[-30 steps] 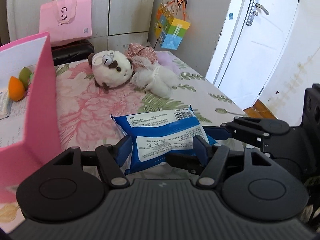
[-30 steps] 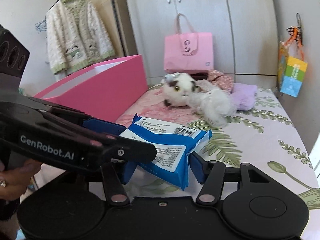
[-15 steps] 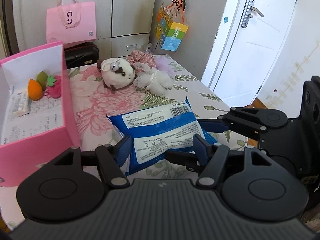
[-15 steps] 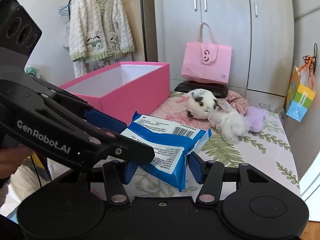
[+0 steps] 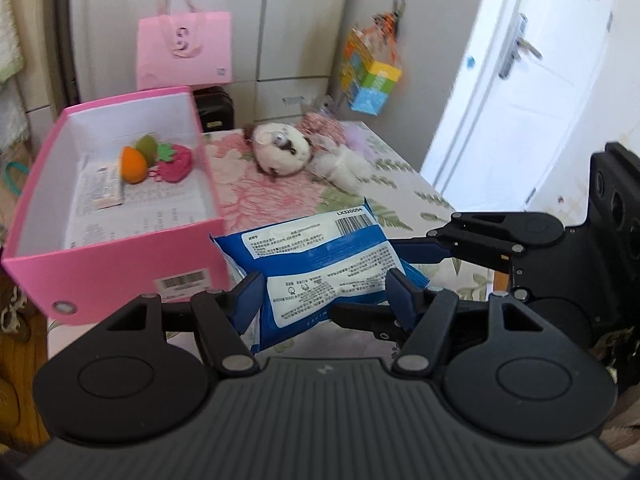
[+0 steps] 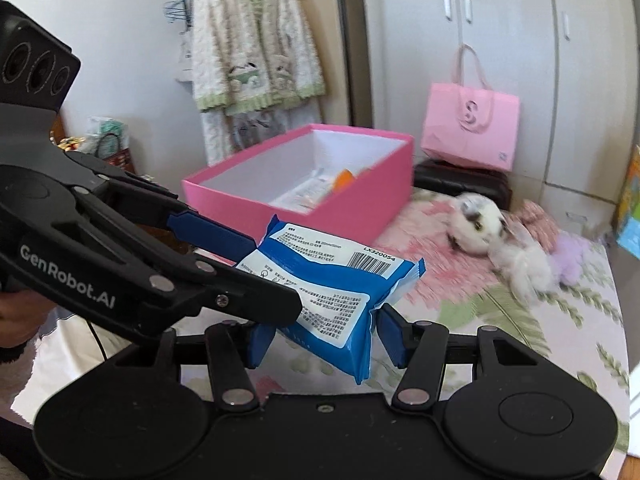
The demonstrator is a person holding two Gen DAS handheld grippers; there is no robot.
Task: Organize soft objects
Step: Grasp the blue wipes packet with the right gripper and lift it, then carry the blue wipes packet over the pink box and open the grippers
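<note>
Left gripper [image 5: 322, 294] clamped on blue wipes pack [image 5: 320, 276], low centre of left-wrist frame. Right gripper [image 6: 320, 334] pinches same pack [image 6: 332, 284] from its other side; pack held between both, clear of floral bedspread [image 5: 272, 196].

Pink box [image 5: 120, 200] sits left of pack, open, holding orange plush fruit [image 5: 133, 164] and strawberry plush [image 5: 174, 164].

Advice: keep both grips equal so soft pack doesn't buckle or twist. Clear near wall before lowering. Panda plush [image 5: 280, 152] upper centre, likely next.
</note>
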